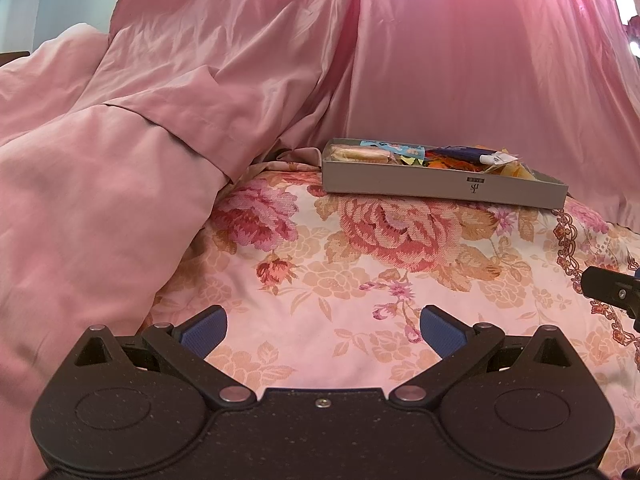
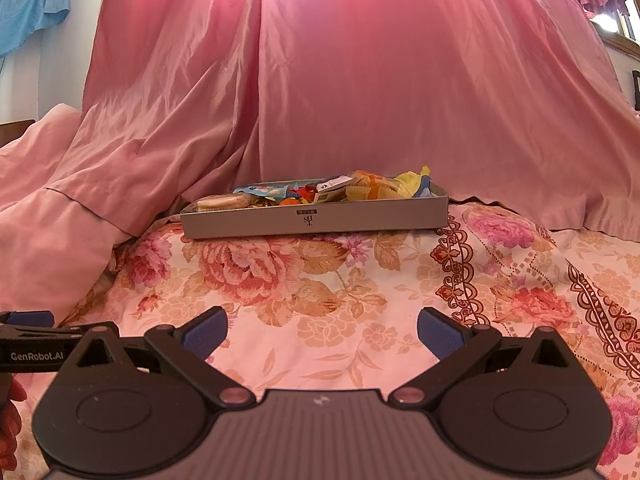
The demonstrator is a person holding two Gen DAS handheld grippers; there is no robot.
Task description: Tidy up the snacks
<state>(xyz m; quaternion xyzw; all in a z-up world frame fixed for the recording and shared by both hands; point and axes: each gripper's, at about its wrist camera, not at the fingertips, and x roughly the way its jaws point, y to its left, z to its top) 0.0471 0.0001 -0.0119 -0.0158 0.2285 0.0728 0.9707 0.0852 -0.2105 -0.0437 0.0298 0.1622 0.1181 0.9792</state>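
A shallow grey box [image 1: 440, 188] [image 2: 316, 222] lies on the floral bedspread ahead, filled with several wrapped snacks: a pack of round biscuits [image 1: 362, 155] [image 2: 222, 202] at its left end, a blue packet [image 1: 460, 153], and yellow wrappers [image 2: 412, 180] at its right end. My left gripper [image 1: 324, 330] hovers open over the bedspread, well short of the box, with nothing between its blue pads. My right gripper [image 2: 322, 330] is likewise open and empty, a similar distance from the box.
A bunched pink quilt [image 1: 100, 184] [image 2: 48, 224] piles up on the left. Pink curtains [image 2: 360, 80] hang behind the box. The floral bedspread [image 1: 360, 264] stretches between grippers and box. The other gripper's side [image 2: 32, 344] shows at the left edge, with part of a hand [image 2: 10, 420].
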